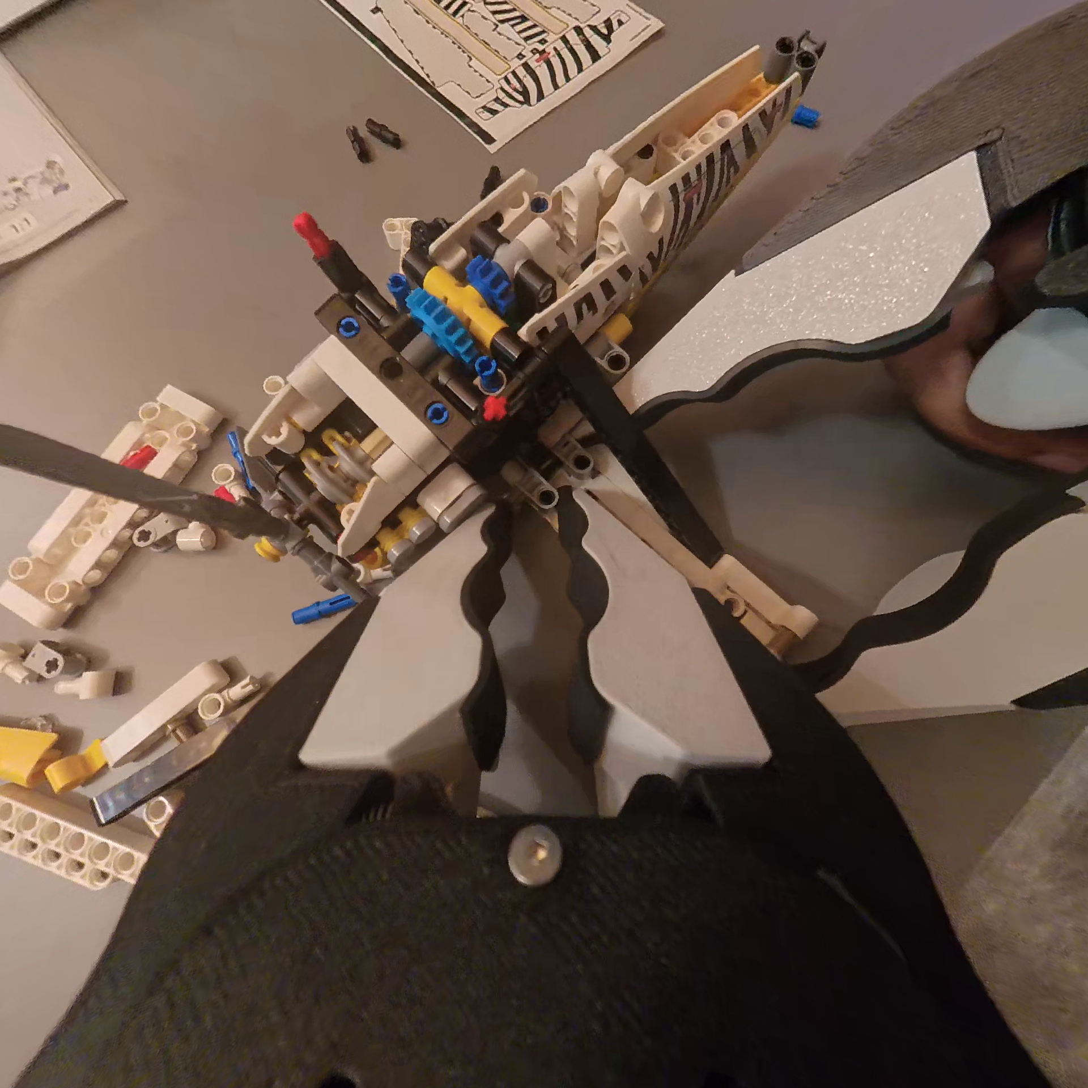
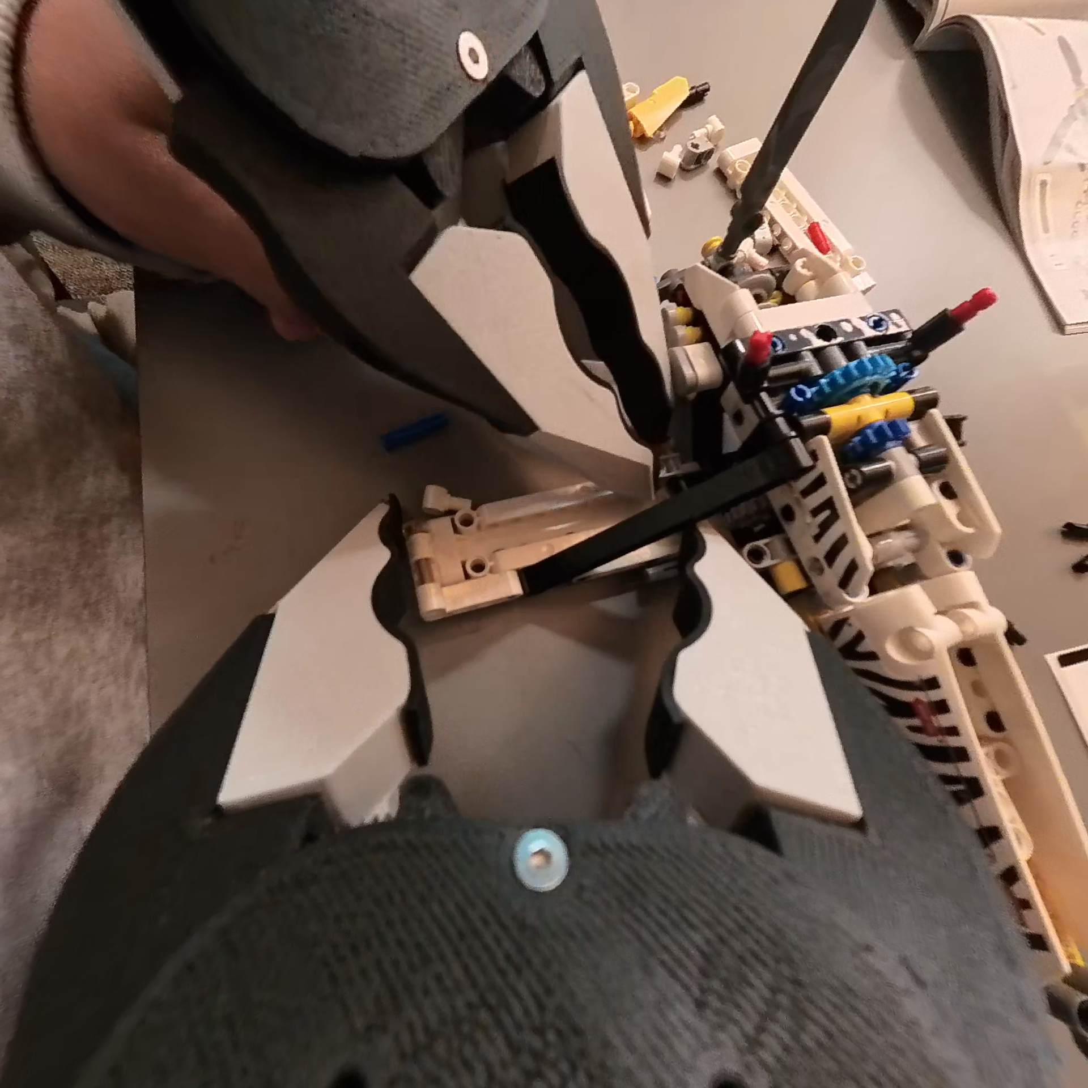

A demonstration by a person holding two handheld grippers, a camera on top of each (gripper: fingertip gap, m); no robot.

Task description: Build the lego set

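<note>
Counter (image 1: 206,265) carrying the lego model (image 1: 471,365) slantwise at its middle, gear block uppermost. Left gripper (image 1: 533,518) nosed against the model's underside, fingers (image 1: 412,677) drawn to a slim gap, hold on anything impossible to tell; right gripper (image 2: 538,547) spread wide, gripping nothing, straddling the white side panel (image 2: 471,547) and its black beam (image 2: 647,518). Looks like the panel-fitting step: probably calls next for closing on the panel and seating it while bracing the body, loose parts (image 1: 106,530) waiting well aside.
</note>
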